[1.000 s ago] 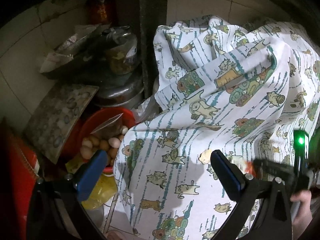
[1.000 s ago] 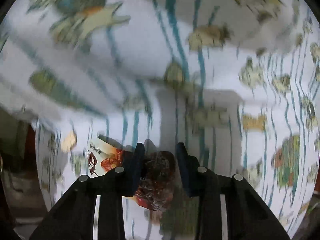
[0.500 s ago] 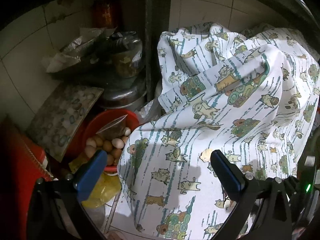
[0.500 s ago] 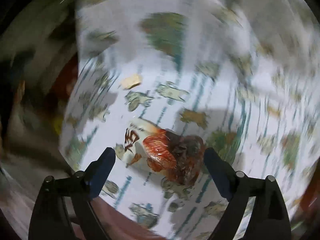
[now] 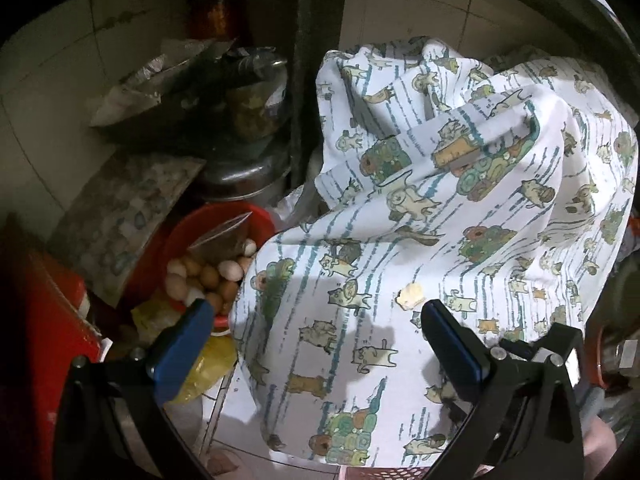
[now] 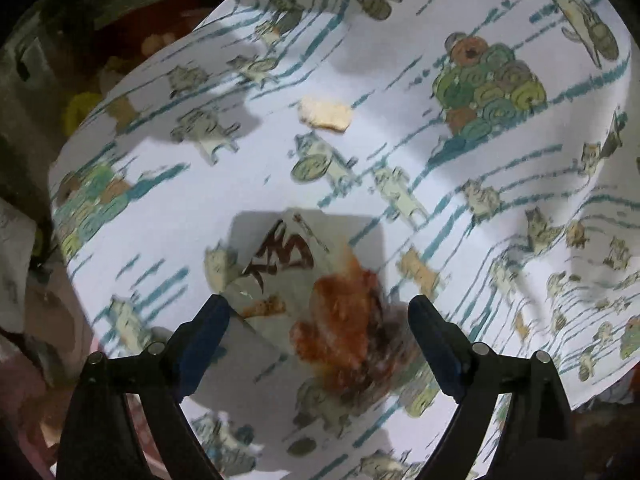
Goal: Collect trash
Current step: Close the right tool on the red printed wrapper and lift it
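Note:
A crumpled snack wrapper [image 6: 320,292], white with red print and a red-brown end, lies on a cat-patterned white cloth [image 6: 440,152]. My right gripper [image 6: 318,320] is open and its fingers straddle the wrapper just above it. A small pale yellow scrap [image 6: 326,114] lies on the cloth farther off; it also shows in the left wrist view [image 5: 410,295]. My left gripper [image 5: 316,332] is open and empty, hovering over the same cloth [image 5: 460,208], with the scrap just beyond its right finger [image 5: 452,344].
Left of the cloth stand a red bowl of eggs [image 5: 212,268], a yellow bag [image 5: 200,364], a metal pot [image 5: 248,184], a patterned board [image 5: 120,208] and a red box [image 5: 36,320]. A tiled wall [image 5: 440,4] is behind.
My right gripper opened from shut on the wrapper and let it drop onto the cloth, then swung over it. The left view shifted slightly; the right gripper left its view.

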`<state>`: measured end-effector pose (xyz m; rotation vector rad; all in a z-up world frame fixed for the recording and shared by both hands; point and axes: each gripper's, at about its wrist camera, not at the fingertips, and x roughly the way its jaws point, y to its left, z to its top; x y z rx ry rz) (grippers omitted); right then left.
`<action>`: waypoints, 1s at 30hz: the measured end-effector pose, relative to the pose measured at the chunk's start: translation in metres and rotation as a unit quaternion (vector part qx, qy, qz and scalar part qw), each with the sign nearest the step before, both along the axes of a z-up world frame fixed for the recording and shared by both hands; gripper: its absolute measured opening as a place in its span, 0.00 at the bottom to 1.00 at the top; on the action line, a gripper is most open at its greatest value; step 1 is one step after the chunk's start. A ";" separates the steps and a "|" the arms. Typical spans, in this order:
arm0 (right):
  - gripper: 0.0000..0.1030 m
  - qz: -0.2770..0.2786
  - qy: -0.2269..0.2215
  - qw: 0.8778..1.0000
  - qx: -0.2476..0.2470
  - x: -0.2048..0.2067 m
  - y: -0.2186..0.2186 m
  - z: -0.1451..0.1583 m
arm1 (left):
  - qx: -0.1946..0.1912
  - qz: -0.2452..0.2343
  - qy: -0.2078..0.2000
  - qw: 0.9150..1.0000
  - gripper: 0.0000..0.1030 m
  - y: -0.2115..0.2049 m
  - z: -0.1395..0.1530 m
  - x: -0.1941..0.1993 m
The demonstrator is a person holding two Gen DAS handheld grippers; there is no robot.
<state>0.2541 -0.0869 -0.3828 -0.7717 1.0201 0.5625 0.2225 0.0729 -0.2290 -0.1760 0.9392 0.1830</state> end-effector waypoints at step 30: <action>0.36 -0.248 0.126 0.947 0.161 0.084 -0.057 0.021 | 0.024 -0.004 0.007 1.000 1.00 -0.009 -0.004 0.004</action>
